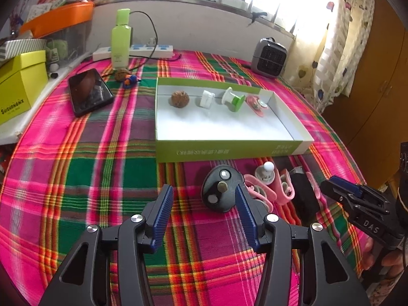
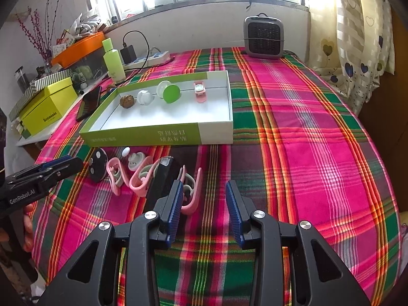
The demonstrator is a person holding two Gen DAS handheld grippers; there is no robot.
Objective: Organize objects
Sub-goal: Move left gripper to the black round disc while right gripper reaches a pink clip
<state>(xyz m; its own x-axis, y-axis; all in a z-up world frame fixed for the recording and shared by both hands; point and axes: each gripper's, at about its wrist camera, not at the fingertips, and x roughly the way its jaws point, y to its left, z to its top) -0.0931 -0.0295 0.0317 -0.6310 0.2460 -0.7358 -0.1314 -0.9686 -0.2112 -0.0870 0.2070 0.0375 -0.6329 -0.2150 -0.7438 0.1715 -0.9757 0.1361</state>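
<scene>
A shallow green-and-white box (image 1: 229,150) (image 2: 158,137) holds a walnut (image 1: 180,98) (image 2: 126,101), a white round piece (image 1: 207,98), a green-and-white spool (image 1: 234,99) (image 2: 169,93) and a pink clip (image 1: 256,105) (image 2: 199,92). In front of the box lie a black round gadget (image 1: 220,191) (image 2: 98,164), a white knobbed piece (image 1: 266,173), several pink clips (image 2: 139,178) and a black block (image 2: 163,178). My left gripper (image 1: 203,187) is open, its right fingertip overlapping the black gadget's edge. My right gripper (image 2: 204,184) is open above the cloth, a pink clip (image 2: 192,196) beside its left finger.
A plaid cloth (image 2: 306,127) covers the table. A phone (image 1: 89,91), a second walnut (image 1: 122,74), a small blue-and-orange item (image 1: 130,80), a green bottle (image 1: 121,38) and a power strip (image 1: 142,51) lie at the back left. A grey heater (image 2: 264,37) stands at the back. Yellow boxes (image 1: 20,84) sit left.
</scene>
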